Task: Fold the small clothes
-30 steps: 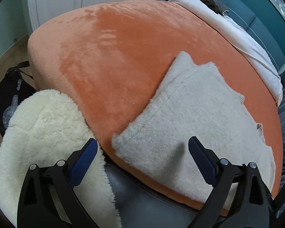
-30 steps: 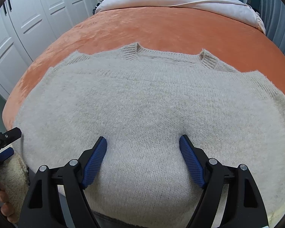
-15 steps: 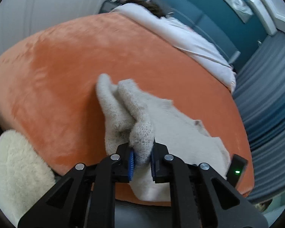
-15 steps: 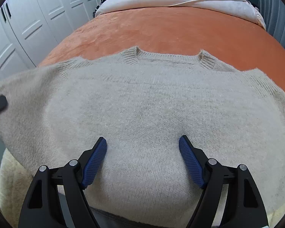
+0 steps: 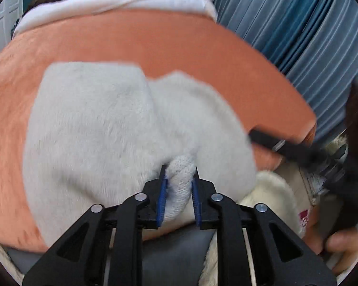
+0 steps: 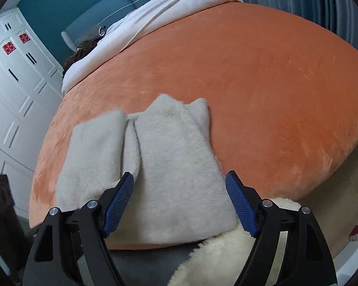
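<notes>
A cream knit sweater (image 5: 90, 124) lies on the orange bed cover (image 5: 155, 40), near its front edge, with both sides folded in toward the middle. My left gripper (image 5: 178, 190) has a thick fold of the sweater between its blue pads; its jaws are opening and the cloth still fills the gap. In the right wrist view the sweater (image 6: 176, 166) is a narrow folded shape with a seam down its middle. My right gripper (image 6: 179, 200) hovers open over its near end, holding nothing. It also shows as a blurred black shape (image 5: 298, 147) in the left wrist view.
A white duvet (image 6: 155, 16) lies across the far end of the bed. A fluffy cream cushion (image 6: 214, 257) sits below the bed's front edge. Blue-grey curtains (image 5: 298, 23) hang on the right, white wardrobe doors (image 6: 12, 83) on the left. A person's hand (image 5: 341, 240) shows low right.
My left gripper closed on the sweater's left edge and carried it rightward over the middle, so the spread sweater is now folded narrow. My right gripper swung right and stayed open.
</notes>
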A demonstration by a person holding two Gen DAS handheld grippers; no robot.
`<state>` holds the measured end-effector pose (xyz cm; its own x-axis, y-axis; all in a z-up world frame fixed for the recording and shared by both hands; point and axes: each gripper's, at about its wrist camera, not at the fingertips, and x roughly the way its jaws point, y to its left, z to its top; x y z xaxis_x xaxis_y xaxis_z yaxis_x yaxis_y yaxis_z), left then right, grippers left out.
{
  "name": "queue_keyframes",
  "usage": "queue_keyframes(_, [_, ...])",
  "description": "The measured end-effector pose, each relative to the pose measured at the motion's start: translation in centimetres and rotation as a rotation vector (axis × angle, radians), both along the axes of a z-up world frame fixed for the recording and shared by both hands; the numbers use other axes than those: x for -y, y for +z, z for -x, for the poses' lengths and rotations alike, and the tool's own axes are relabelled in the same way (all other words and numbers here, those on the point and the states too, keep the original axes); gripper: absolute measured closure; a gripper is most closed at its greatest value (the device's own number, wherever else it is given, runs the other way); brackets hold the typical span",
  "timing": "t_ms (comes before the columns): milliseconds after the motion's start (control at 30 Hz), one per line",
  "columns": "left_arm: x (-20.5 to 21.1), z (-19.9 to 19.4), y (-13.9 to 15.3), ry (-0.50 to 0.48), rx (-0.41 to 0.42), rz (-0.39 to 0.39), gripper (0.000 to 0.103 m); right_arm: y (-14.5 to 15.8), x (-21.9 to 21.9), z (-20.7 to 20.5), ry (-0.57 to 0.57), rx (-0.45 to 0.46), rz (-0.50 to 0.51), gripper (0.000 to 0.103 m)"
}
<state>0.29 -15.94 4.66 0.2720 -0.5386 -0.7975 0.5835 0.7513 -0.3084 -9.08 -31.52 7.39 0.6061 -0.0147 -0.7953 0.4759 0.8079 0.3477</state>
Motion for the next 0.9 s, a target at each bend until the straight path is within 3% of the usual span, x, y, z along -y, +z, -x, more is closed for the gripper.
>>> queue_keyframes(67, [-1.7,1.2,0.2,0.0,0.014,0.043,0.051,0.3,0.0,0.8,0.017,0.014,-0.009,0.026])
queue_keyframes(100, [-2.6,1.8,0.7,0.001,0.04,0.048,0.045,0.4,-0.2,0.9,0.035,0.022,-0.023,0.025])
queue_keyframes(167, [-4.5,2.7,1.2,0.038,0.122,-0.007,0.019,0.4,-0.6,0.2,0.076,0.032,-0.068,0.021])
queue_keyframes(233, [-6.1,2.9,0.7,0.077,0.17,-0.069,0.017,0.1,-1.6,-1.4,0.118,0.036,-0.124,0.021])
queue_keyframes(333, [-7.7,1.8,-1.6,0.137,0.136,-0.157,0.017,-0.4,-3.6,-3.8,0.166,0.041,-0.193,0.021])
queue_keyframes(500, [-8.1,1.1,-4.2,0.156,0.146,-0.254,0.017,-3.4,-6.7,-8.7,0.224,-0.079,-0.186,0.021])
queue_keyframes(533, [-8.2,0.9,-4.3,0.158,0.143,-0.257,0.018,-3.9,-7.0,-9.3,0.231,-0.092,-0.192,0.021])
queue_keyframes(567, [-8.4,0.8,-4.6,0.156,0.133,-0.254,0.029,-4.3,-7.4,-9.8,0.238,-0.104,-0.196,0.028])
queue_keyframes(600, [-8.9,0.7,-4.7,0.144,0.114,-0.243,0.042,-4.3,-7.9,-10.2,0.254,-0.098,-0.204,0.057])
queue_keyframes(633, [-9.2,0.4,-4.9,0.14,0.088,-0.241,0.06,-3.9,-8.4,-10.5,0.278,-0.084,-0.205,0.074])
queue_keyframes(667, [-9.7,0.1,-5.0,0.153,0.061,-0.225,0.07,-3.0,-8.6,-10.6,0.293,-0.062,-0.198,0.079])
queue_keyframes(767, [-11.5,-0.3,-3.8,0.19,0.011,-0.136,0.091,3.2,-7.2,-9.1,0.296,0.154,-0.231,0.083])
queue_keyframes(833, [-11.8,-0.1,-2.4,0.18,0.01,-0.064,0.093,7.2,-5.4,-6.9,0.278,0.264,-0.221,0.083])
queue_keyframes(900, [-10.9,0.1,-1.4,0.144,0.044,-0.049,0.093,8.6,-4.0,-4.5,0.236,0.259,-0.089,0.083])
